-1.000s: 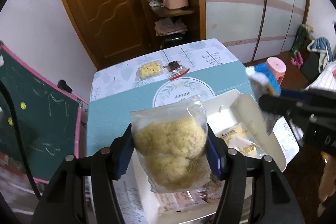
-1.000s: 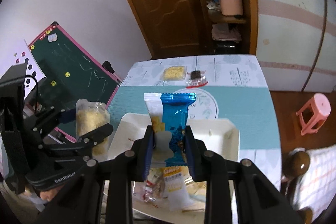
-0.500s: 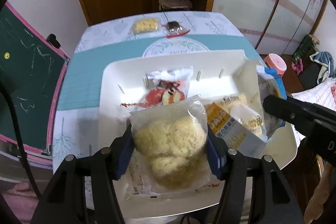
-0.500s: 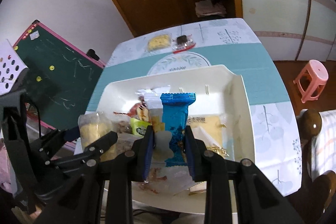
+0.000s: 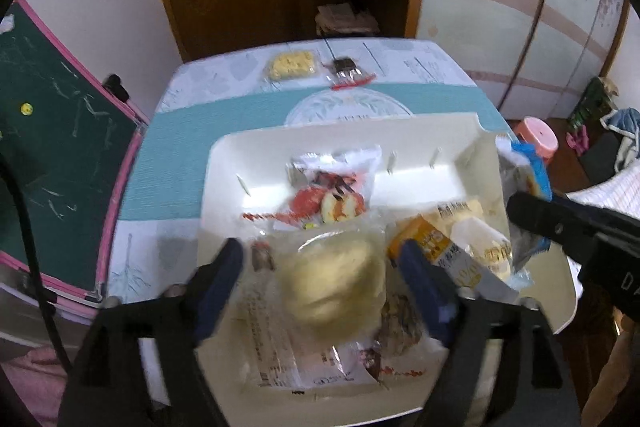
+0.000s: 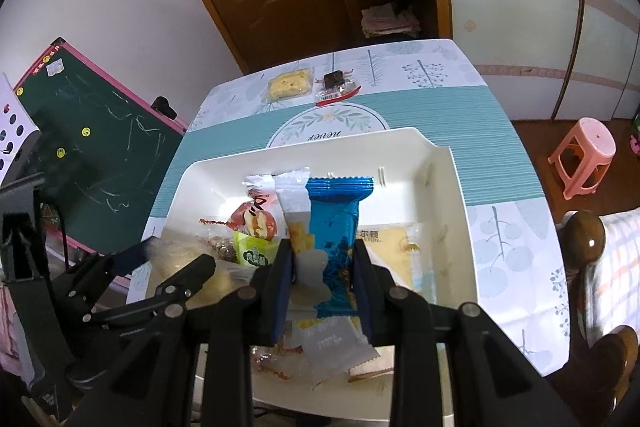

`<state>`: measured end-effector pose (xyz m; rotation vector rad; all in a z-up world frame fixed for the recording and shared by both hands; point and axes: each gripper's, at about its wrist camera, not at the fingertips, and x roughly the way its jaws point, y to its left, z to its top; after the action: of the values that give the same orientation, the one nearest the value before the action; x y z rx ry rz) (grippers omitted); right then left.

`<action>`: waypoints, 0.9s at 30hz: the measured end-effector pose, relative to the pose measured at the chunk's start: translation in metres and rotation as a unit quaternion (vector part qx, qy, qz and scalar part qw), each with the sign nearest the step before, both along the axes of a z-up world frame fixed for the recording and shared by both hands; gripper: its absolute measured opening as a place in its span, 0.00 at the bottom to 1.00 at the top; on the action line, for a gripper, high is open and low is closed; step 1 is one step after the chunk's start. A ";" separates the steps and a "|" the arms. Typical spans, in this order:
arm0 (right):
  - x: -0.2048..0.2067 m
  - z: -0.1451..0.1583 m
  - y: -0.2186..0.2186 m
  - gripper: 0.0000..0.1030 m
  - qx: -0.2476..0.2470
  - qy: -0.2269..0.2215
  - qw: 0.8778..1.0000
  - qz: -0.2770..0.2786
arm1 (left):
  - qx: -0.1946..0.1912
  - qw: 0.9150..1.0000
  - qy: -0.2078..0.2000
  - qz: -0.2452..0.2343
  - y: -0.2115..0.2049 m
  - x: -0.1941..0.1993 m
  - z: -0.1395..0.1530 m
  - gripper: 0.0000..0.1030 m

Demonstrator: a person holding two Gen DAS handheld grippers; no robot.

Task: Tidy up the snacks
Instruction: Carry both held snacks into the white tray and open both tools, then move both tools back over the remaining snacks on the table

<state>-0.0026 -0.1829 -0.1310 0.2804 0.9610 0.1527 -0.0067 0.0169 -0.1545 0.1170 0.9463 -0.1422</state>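
While the white tray [image 5: 224,163] fills the table [image 6: 500,131], the left gripper [image 5: 320,267], jaws opening, releases a soft, crushable yellow pastry bag [image 5: 332,283] lying between its pads at six o'clock in the tray. The right gripper [image 6: 324,267] clamps a light, slippery blue wafer packet [image 6: 336,219] mid-body, upright over the tray, at three o'clock of the bag; best gripped there.

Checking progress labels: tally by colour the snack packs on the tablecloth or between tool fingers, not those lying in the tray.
Yellow: 2 (cake pack on the tablecloth; bun pack between the opening jaws of the left tool)
Dark brown: 1 (chocolate pack, on the tablecloth)
Blue: 1 (blue pack, gripped in the right tool)
Total: 4
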 end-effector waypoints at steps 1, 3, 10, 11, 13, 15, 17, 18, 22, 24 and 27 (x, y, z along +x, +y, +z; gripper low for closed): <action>0.001 -0.001 -0.001 0.32 0.008 0.003 1.000 -0.001 | 0.012 1.000 -0.016 0.007 -0.001 -0.001 0.003 0.90; 0.003 -0.004 -0.005 0.39 0.023 0.008 1.000 -0.007 | 0.028 0.999 -0.033 0.010 -0.002 -0.003 0.007 0.94; 0.006 -0.009 -0.007 0.41 0.026 0.016 0.999 -0.018 | 0.039 0.999 -0.029 0.006 -0.005 -0.001 0.004 0.95; 0.006 -0.010 -0.007 0.41 0.026 0.018 0.999 -0.018 | 0.038 0.999 -0.026 0.008 -0.004 0.000 0.002 0.95; 0.007 -0.012 -0.007 0.41 0.026 0.021 0.999 -0.017 | 0.035 0.999 -0.020 0.011 -0.002 0.002 0.001 0.95; 0.007 -0.013 -0.007 0.41 0.026 0.023 0.999 -0.016 | 0.032 0.999 -0.015 0.013 -0.001 0.002 -0.001 0.95; 0.008 -0.014 -0.007 0.41 0.025 0.025 0.999 -0.016 | 0.031 0.999 -0.011 0.014 -0.001 0.004 -0.003 0.95; 0.008 -0.015 -0.007 0.41 0.025 0.027 0.999 -0.016 | 0.032 0.999 -0.008 0.014 -0.002 0.004 -0.004 0.95; 0.009 -0.019 -0.006 0.41 0.025 0.033 0.999 -0.015 | 0.034 0.999 -0.006 0.011 -0.003 0.004 -0.006 0.95; 0.009 -0.021 -0.006 0.41 0.026 0.035 0.999 -0.015 | 0.035 0.999 -0.007 0.009 -0.005 0.003 -0.006 0.95; 0.010 -0.022 -0.005 0.41 0.025 0.037 0.999 -0.013 | 0.037 0.999 -0.007 0.007 -0.006 0.002 -0.007 0.95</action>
<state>0.0070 -0.1877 -0.1529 0.3454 1.0277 0.1438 -0.0043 0.0105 -0.1613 0.1789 0.9394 -0.0931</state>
